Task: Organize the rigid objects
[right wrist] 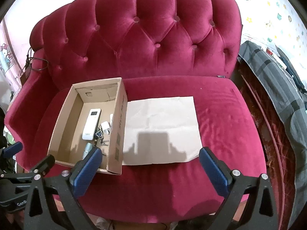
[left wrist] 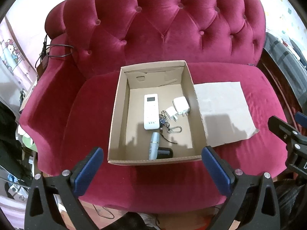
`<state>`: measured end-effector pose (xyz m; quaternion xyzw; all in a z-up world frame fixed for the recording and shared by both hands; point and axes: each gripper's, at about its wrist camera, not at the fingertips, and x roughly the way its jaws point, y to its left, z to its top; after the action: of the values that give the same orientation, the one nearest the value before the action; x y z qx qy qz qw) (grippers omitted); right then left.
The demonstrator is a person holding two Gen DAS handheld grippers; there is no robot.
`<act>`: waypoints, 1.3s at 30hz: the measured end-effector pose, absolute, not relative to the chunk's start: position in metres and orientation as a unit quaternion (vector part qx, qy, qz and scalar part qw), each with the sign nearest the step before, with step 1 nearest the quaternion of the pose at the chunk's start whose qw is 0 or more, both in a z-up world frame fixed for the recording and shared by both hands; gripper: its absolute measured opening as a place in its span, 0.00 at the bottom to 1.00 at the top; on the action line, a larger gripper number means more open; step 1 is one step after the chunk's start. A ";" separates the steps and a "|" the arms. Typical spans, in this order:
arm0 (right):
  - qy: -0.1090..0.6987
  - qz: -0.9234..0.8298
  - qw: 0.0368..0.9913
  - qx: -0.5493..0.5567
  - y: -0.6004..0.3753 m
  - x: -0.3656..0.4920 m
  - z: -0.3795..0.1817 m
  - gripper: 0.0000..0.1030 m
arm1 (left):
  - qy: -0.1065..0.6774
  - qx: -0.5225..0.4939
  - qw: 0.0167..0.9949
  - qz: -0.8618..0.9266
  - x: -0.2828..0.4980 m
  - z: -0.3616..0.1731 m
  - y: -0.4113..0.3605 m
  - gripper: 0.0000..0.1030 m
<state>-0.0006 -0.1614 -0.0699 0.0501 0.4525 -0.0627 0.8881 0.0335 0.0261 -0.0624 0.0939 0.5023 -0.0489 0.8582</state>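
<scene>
You have both claws spread and empty: left claw [left wrist: 152,164] before the cardboard box [left wrist: 115,115], right claw [right wrist: 150,165] over the bare brown paper sheet [right wrist: 163,115]. Remote [left wrist: 151,111], two plugs [left wrist: 177,107], keys [left wrist: 168,124] and cylinder [left wrist: 154,145] lie inside the box. Collection appears complete; nothing loose on the sofa [right wrist: 220,105].

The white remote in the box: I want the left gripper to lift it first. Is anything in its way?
Only the cardboard box's near wall stands between the open left gripper and the white remote. From above, nothing covers it; the keys lie against its right edge.
</scene>
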 end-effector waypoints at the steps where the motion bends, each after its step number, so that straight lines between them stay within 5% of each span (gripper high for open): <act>1: 0.452 -0.063 0.888 0.051 -0.162 -0.001 -0.070 1.00 | 0.502 0.092 0.858 -0.049 0.033 -0.062 0.026 1.00; 39: 0.442 -0.067 0.893 0.058 -0.152 -0.009 -0.059 1.00 | 0.494 0.108 0.861 -0.053 0.023 -0.045 0.016 1.00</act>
<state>-0.0085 -0.1524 -0.0588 0.0577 0.4418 -0.0667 0.8927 0.0230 0.0161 -0.0447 0.1078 0.4936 -0.0531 0.8613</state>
